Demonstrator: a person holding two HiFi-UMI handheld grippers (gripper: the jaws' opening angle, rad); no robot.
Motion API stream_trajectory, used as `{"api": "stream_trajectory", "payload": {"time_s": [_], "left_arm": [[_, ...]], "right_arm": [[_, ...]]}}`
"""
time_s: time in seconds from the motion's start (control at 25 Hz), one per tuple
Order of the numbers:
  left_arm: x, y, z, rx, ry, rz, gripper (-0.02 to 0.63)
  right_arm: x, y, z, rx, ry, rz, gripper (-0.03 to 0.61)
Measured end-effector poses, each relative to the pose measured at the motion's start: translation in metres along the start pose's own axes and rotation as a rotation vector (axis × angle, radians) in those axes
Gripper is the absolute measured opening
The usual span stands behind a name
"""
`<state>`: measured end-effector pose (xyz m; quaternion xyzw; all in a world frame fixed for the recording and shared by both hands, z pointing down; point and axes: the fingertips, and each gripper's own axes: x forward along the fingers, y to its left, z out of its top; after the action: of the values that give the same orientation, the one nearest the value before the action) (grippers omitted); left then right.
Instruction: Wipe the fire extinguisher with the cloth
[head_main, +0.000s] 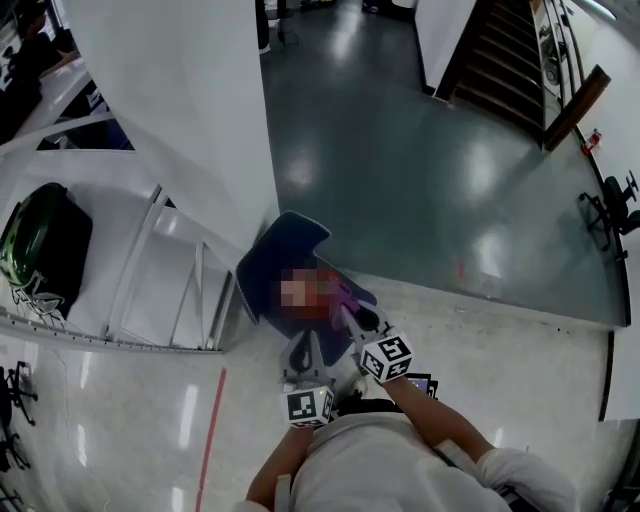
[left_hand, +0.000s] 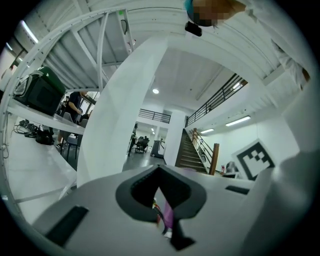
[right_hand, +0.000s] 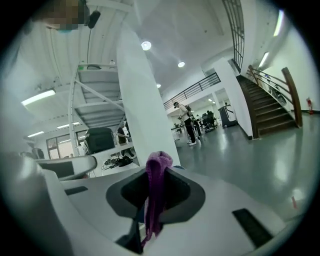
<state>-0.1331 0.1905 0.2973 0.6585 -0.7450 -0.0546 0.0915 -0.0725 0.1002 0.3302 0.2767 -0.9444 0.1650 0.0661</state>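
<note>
**Head view:** L gripper (head_main: 303, 342) and R gripper (head_main: 352, 314) sit side by side. Both aim fwd at the floor by the foot of a white pillar (head_main: 180, 110). A purple cloth (head_main: 345, 294) sticks out of the R gripper's tip. Just ahead, a red bit shows beside a blurred patch, against a blue panel (head_main: 285, 250). That is prob. the extinguisher (head_main: 333, 283), but it's mostly covered, so its shape can't be read. The cloth is at or v. near it; can't tell if they touch.

**L gripper view:** L gripper (left_hand: 159, 170) has its jaws together at the tips, w/ nothing clamped there. Low in the slit a purple sliver and thin wires show; can't tell if that's cloth. The pillar (left_hand: 125, 100) is straight ahead, w/ stairs (left_hand: 192, 152) beyond. No extinguisher in shot.

**R gripper view:** R gripper (right_hand: 157, 172) is closed on the cloth (right_hand: 156, 200), which bunches above the jaws and hangs down btw them. No extinguisher in shot here either.

**Step, as I judge it:** the cloth is in hand and poised at the extinguisher, so this is the start of the wipe. Nothing shows how much is done.

**Next:** press the bunch onto the body w/ the R gripper and stroke along it. Keep the pinch firm so the cloth doesn't slip out. The L gripper looks free to steady the cylinder, but it would need to open first.
</note>
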Motion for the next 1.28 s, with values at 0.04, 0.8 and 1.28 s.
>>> {"api": "stream_trajectory", "payload": {"time_s": [0.04,0.8,1.28], "left_arm": [[0.002,-0.002,-0.003,0.006,0.02,-0.001,0.005],[-0.02,-0.037,0.013,0.054,0.096,-0.002,0.005],[-0.018,-0.038,0.01,0.054,0.106,-0.02,0.005]], "right_arm": [[-0.008,0.002,0.005,-0.019,-0.002,-0.003,0.058],[-0.094,0.024,0.03,-0.16,-0.028,0.028,0.057],[-0.095,0.02,0.032,-0.164,-0.036,0.018,0.057]]}}
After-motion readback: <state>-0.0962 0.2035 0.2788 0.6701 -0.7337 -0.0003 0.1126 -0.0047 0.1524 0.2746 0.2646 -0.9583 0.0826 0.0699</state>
